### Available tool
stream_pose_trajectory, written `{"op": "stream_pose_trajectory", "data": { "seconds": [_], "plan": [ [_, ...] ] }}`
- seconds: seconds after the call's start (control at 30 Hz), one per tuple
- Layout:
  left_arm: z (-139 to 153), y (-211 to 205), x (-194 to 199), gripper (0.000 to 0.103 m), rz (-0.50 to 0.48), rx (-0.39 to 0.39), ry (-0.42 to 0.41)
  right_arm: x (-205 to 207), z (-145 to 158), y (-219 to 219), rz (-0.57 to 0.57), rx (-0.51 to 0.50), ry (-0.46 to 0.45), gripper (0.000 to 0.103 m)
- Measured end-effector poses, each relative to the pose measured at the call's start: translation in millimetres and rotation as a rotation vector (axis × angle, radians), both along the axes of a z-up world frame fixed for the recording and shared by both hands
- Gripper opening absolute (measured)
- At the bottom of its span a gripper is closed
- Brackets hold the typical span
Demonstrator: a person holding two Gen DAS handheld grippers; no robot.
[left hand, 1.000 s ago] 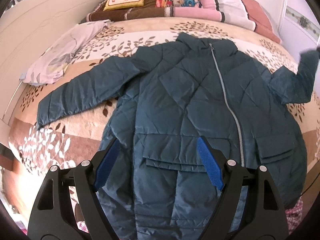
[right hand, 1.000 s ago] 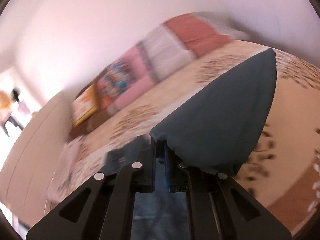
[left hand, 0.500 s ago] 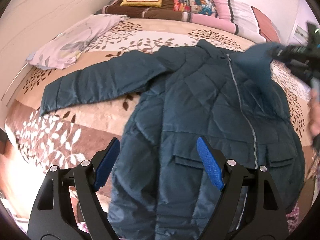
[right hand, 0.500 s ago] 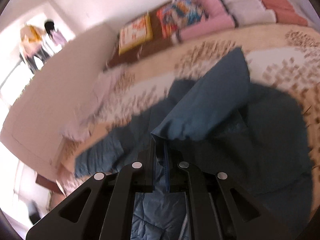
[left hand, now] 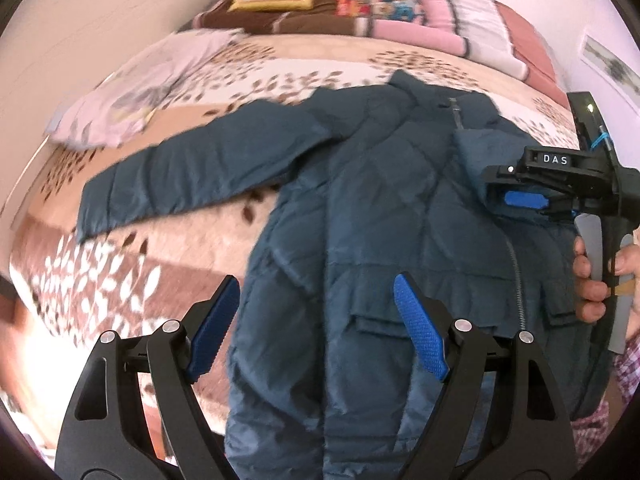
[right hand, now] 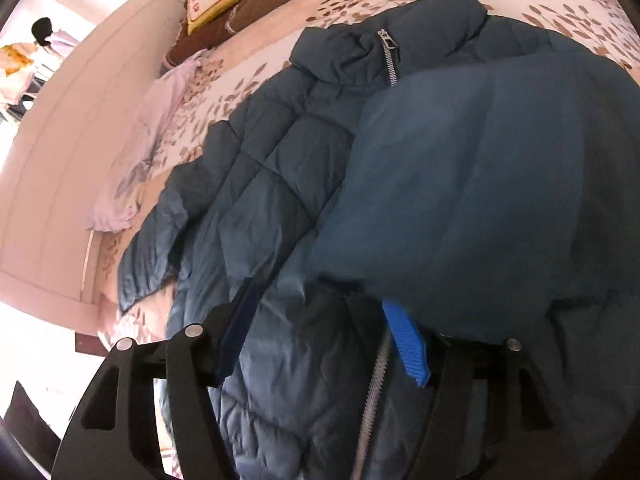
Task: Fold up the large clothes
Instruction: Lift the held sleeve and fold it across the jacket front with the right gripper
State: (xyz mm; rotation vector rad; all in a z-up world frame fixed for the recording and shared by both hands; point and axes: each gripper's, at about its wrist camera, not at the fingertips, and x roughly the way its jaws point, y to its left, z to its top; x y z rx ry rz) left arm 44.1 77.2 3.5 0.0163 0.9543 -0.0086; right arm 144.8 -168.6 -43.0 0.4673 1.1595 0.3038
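Jacket: a dark teal quilted jacket [left hand: 360, 216] is laid front-up on the bed [left hand: 192, 248], zip closed, collar towards the pillows [left hand: 400, 4].
What changed: a second ago the right sleeve [right hand: 472, 184] was held high and out to the side, pinched in a closed grip; it has now been carried in and laid across the chest of the jacket.
Right gripper [right hand: 320, 344]: the jaws are opening, and the sleeve end appears to be lying loose between them (the cloth there is blurred, so a last touch on one pad cannot be ruled out).
Left gripper [left hand: 316, 336]: spread wide and empty, held above the lower front of the jacket, nothing pinched.
Left sleeve [left hand: 192, 176]: stretched out flat on the bedspread, not yet folded.
Meaning for the task: the first sleeve fold is judged done; the other sleeve and the body folds are left.
Other cloth: a pale lilac piece [left hand: 136, 96] is lying near the far sleeve, apart from it.
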Motion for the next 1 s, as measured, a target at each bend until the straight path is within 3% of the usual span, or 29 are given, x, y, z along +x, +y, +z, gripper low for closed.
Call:
{"op": "stream_pose_trajectory", "data": {
  "seconds": [0.27,0.4,0.57,0.67,0.77,0.9,1.0],
  "plan": [
    [18.0,-76.1,30.1,0.079,-0.239,-0.006,-0.068,-34.0,19.2,-47.2,-0.062,0.018,-0.086,0.071],
    [28.7,-107.6,38.2,0.079,-0.276,-0.008,-0.087,-19.2,6.8,-73.5,-0.143,0.015,-0.030,0.071],
    [28.4,-105.4,28.1,0.079,-0.295,0.007,-0.096,5.1,-8.7,-88.6,-0.208,0.053,0.013,0.071],
    [21.4,-92.5,23.6,0.079,-0.270,0.015,-0.078,29.0,-7.7,-68.8,-0.175,0.071,0.036,0.072],
    [14.8,-73.3,22.8,0.079,-0.223,-0.001,-0.059,40.2,19.5,-33.4,-0.095,0.106,-0.044,0.072],
    [9.6,-47.8,28.7,0.079,-0.147,-0.016,-0.045,50.4,70.6,29.3,0.111,0.231,-0.158,0.072],
    [8.4,-31.3,30.9,0.080,-0.113,-0.031,-0.052,47.0,97.1,53.2,0.169,0.202,-0.225,0.072]
  ]
}}
